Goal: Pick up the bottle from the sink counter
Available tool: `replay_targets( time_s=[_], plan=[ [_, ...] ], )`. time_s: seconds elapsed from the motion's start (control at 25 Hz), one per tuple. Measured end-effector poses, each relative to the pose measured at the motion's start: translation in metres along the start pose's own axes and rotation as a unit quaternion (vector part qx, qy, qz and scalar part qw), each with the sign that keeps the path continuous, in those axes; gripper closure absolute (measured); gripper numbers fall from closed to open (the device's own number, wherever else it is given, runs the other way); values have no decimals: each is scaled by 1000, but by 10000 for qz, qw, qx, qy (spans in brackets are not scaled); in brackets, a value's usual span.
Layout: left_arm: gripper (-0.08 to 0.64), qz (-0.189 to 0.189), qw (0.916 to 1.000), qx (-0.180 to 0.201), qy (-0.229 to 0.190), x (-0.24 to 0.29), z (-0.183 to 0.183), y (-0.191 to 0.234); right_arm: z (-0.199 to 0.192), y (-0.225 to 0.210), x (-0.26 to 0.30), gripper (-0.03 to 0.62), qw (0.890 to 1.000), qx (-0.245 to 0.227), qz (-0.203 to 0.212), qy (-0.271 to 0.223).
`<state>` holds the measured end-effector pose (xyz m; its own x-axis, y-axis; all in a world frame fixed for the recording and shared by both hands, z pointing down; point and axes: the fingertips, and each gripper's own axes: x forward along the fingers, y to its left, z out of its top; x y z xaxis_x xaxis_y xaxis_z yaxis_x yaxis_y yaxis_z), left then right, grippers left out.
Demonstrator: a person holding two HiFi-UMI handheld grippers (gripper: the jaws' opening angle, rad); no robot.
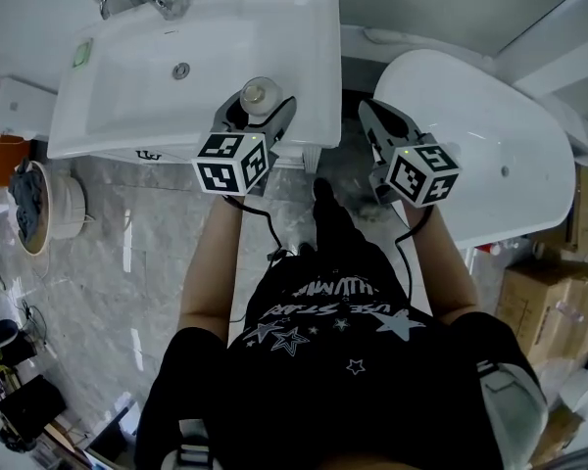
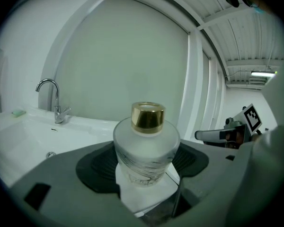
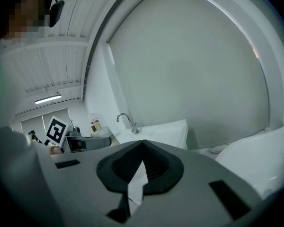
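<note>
Frosted glass bottle is pinched by the left gripper; lifting off the sink counter seems left; right gripper pressed together, empty

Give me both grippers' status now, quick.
Left gripper: closed on the frosted bottle.
Right gripper: closed, holding nothing.

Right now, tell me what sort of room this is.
Most likely a bathroom: a white sink with a chrome faucet, what looks like a white bathtub beside it, and a marble-patterned floor below.
</note>
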<state>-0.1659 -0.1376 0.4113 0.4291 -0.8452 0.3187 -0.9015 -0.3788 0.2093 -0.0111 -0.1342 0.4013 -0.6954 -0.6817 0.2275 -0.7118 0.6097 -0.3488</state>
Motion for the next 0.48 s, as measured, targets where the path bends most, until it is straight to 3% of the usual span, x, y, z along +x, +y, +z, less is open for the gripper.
replay_targets(
  time_s=[0.48],
  plan=[
    [218,-115,9997,-215,4,-77,-38,-31,-30,57,-50,586,10000,-67,14,-11]
  ],
)
